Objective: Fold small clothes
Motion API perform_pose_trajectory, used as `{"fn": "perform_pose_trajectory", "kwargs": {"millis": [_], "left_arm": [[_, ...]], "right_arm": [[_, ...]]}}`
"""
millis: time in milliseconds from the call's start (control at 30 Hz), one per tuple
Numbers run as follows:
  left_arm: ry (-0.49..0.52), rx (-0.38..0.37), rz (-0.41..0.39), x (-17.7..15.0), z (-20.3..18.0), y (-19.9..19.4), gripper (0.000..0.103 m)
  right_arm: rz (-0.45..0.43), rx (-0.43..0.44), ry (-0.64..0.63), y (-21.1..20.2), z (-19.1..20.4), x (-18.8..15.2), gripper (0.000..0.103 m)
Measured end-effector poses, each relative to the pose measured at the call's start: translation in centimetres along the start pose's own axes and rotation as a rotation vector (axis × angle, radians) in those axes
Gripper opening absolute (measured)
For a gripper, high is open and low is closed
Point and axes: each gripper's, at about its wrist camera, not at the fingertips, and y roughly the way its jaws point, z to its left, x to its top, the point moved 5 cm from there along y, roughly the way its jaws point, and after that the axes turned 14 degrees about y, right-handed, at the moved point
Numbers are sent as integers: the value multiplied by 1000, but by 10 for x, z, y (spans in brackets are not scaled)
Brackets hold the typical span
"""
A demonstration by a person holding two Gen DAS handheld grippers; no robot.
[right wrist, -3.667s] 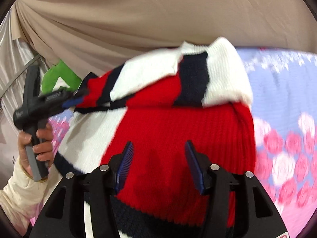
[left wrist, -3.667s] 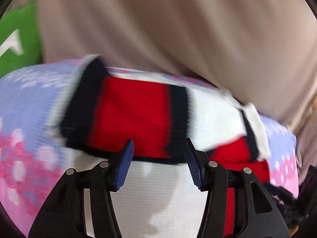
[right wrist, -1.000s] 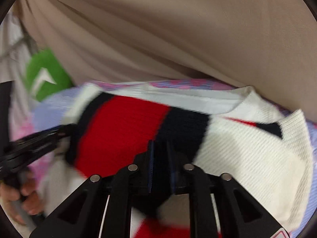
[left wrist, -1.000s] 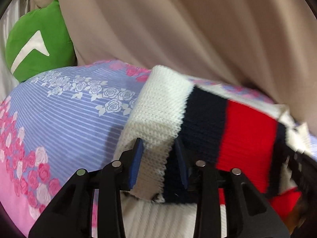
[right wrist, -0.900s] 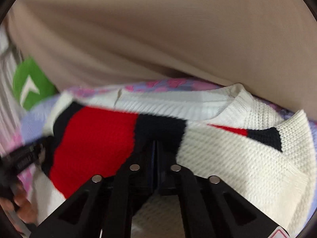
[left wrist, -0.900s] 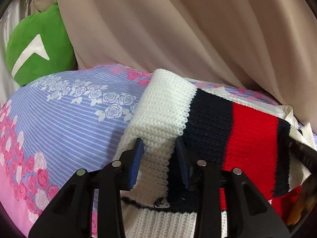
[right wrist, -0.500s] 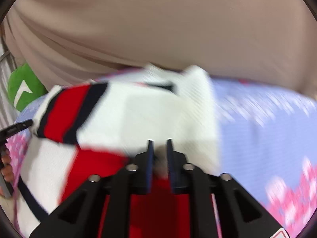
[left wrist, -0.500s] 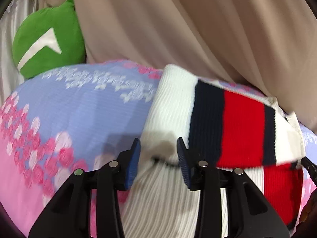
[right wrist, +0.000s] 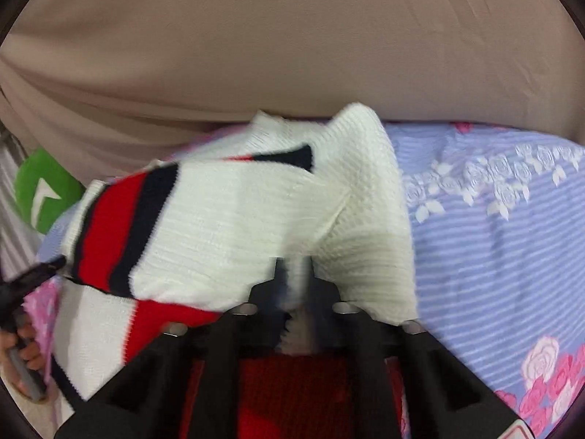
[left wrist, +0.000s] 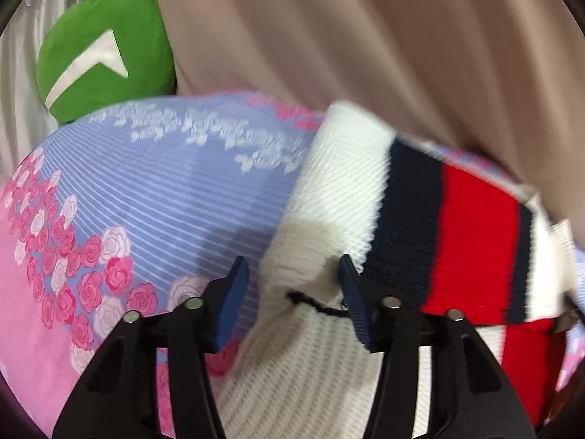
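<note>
The knitted sweater (left wrist: 365,197) is mostly white, crossed by a broad red band edged with dark navy stripes, with more red lower down. The bedsheet (left wrist: 164,190) is lilac with thin pale stripes and white roses, turning pink with pink and white roses. The cushion (left wrist: 106,51) is bright green with a white arrow shape. The curtain (right wrist: 292,44) is plain beige.

Even indoor light, soft shadows beneath the sweater (left wrist: 365,197); motion blur smears the right tongs (right wrist: 292,285); fisheye edges curve and darken.

A floral bedsheet (left wrist: 153,190) carries the striped knit sweater (left wrist: 365,197) and green cushion (left wrist: 106,47).
</note>
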Motion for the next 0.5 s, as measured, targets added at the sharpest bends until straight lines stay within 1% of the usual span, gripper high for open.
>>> {"fn": "perform_pose_trajectory", "kwargs": {"millis": [33, 67, 100, 133, 167, 200, 233, 267, 333, 400, 467, 500], "left_arm": [[-5, -8, 11, -3, 2, 5, 48], [-10, -17, 16, -7, 3, 11, 49], [-6, -17, 5, -8, 3, 12, 51], [8, -1, -7, -9, 2, 13, 51], [20, 13, -9, -9, 0, 13, 51], [24, 22, -6, -9, -1, 12, 51], [19, 21, -2, -8, -1, 11, 51], [7, 8, 3, -8, 0, 8, 51], [0, -14, 0, -11, 4, -4, 51], [15, -41, -17, -20, 8, -24, 50], [51, -64, -31, -40, 12, -50, 57], [74, -77, -27, -53, 15, -62, 64]], "right_arm": [[-49, 23, 11, -15, -4, 6, 6], [-71, 13, 13, -18, -9, 8, 6], [-52, -36, 5, -10, -19, 7, 5], [5, -102, -3, 7, -30, 2, 3], [45, -118, -10, 21, -38, -5, 0], [27, -99, -11, 15, -38, -5, 0], [28, -91, 8, 8, -37, -5, 0], [14, -73, 49, -10, -37, -5, 0], [-3, -23, 59, -45, -32, -14, 13], [-12, -34, 28, -77, -31, -34, 14], [25, -42, 4, -108, -38, -64, 17], [44, -48, -1, -123, -44, -81, 23]]}}
